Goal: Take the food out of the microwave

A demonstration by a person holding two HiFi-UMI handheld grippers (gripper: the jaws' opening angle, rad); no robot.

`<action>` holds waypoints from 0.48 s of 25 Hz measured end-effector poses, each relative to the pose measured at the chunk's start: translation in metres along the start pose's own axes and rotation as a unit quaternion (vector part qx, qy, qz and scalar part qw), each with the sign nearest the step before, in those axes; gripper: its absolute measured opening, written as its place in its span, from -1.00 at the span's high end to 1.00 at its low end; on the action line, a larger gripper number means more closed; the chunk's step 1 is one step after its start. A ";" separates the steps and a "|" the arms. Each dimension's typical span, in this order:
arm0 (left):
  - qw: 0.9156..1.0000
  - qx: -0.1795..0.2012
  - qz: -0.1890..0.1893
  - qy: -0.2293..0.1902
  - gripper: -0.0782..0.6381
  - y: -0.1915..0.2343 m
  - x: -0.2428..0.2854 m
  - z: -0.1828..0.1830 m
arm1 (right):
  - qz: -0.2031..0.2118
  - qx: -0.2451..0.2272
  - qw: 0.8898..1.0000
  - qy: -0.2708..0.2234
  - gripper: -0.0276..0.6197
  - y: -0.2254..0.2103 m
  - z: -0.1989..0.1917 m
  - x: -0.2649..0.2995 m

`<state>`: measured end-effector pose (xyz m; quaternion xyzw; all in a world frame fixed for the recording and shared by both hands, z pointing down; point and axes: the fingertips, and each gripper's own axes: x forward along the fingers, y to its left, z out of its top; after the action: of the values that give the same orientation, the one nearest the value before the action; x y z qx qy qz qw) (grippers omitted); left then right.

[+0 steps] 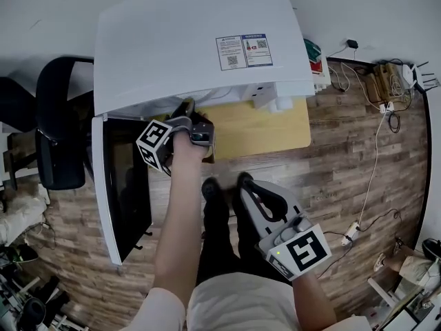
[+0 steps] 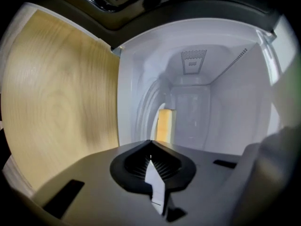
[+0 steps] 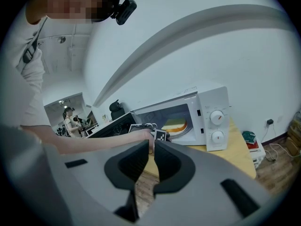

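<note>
Head view: white microwave fills the left end of the wooden table, with bare wood toward the right edge. Door is swung open to the left. Left gripper is at the cavity mouth, jaws pressed together, nothing held. Right gripper hangs back off the table's near edge, jaws a narrow slit apart, empty. Food, a layered slab, sits inside the cavity, untouched.

Risk: entering with closed jaws would likely shove the slab toward the back wall instead of taking it. Opening late in the tight cavity could knock a side wall or tip the slab.
</note>
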<state>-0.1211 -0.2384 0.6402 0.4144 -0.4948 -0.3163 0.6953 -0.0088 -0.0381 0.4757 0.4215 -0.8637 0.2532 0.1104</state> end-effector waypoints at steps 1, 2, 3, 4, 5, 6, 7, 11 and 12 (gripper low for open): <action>1.000 -0.002 0.000 0.000 0.76 0.002 -0.003 -0.001 | 0.001 0.000 1.000 0.000 0.81 0.001 0.000 0.000; 1.000 -0.003 0.000 -0.001 0.76 0.004 -0.007 -0.002 | 0.002 0.000 1.000 0.000 0.81 0.002 0.000 0.000; 1.000 -0.004 0.001 -0.002 0.76 0.006 -0.010 -0.002 | 0.002 0.000 1.000 -0.001 0.81 0.003 0.001 0.000; 1.000 -0.004 0.001 -0.002 0.76 0.007 -0.012 -0.003 | 0.003 0.000 1.000 -0.001 0.81 0.004 0.001 0.000; 1.000 -0.005 0.002 -0.002 0.76 0.009 -0.015 -0.004 | 0.003 0.000 1.000 -0.002 0.81 0.005 0.002 -0.001; 1.000 -0.006 0.002 -0.002 0.76 0.010 -0.018 -0.004 | 0.004 -0.001 1.000 -0.002 0.81 0.005 0.003 -0.001; 1.000 -0.007 0.003 -0.003 0.76 0.011 -0.020 -0.005 | 0.005 -0.001 1.000 -0.003 0.81 0.006 0.003 -0.001; 1.000 -0.010 0.008 -0.003 0.76 0.016 -0.031 -0.007 | 0.008 -0.003 1.000 -0.004 0.81 0.009 0.006 -0.001; 1.000 -0.012 0.008 -0.002 0.76 0.017 -0.033 -0.009 | 0.009 -0.003 1.000 -0.004 0.81 0.010 0.007 -0.002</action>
<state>-0.1227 -0.2003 0.6397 0.4013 -0.4958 -0.3172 0.7018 -0.0153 -0.0357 0.4660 0.4149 -0.8684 0.2503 0.1058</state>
